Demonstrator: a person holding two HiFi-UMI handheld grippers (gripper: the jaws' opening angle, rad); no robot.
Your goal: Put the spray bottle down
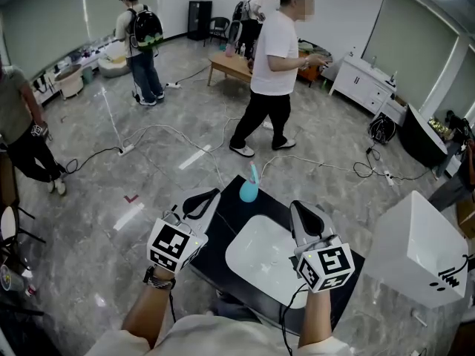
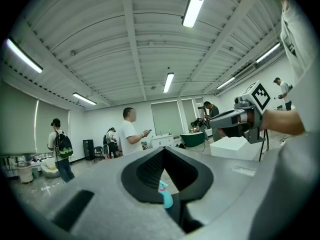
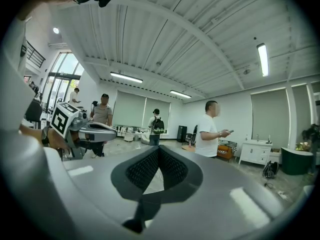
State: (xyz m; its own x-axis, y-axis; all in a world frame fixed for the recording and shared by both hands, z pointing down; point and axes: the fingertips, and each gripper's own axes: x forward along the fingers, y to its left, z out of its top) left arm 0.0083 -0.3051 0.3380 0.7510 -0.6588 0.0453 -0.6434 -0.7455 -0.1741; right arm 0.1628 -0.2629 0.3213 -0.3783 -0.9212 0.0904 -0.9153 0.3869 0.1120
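Note:
A teal spray bottle stands upright at the far edge of a black counter, beyond a white sink basin. Nothing holds it. My left gripper hovers over the counter's left side, shut and empty, with its tips just left of and short of the bottle. In the left gripper view the bottle shows low down behind the closed jaws of that gripper. My right gripper is over the basin's right side, shut with nothing in it. The right gripper view shows its jaws closed and no bottle.
A white box-like unit stands close on the right. A person in a white shirt stands on the floor beyond the counter, with others further back. Cables trail across the grey floor. A low wooden table is far off.

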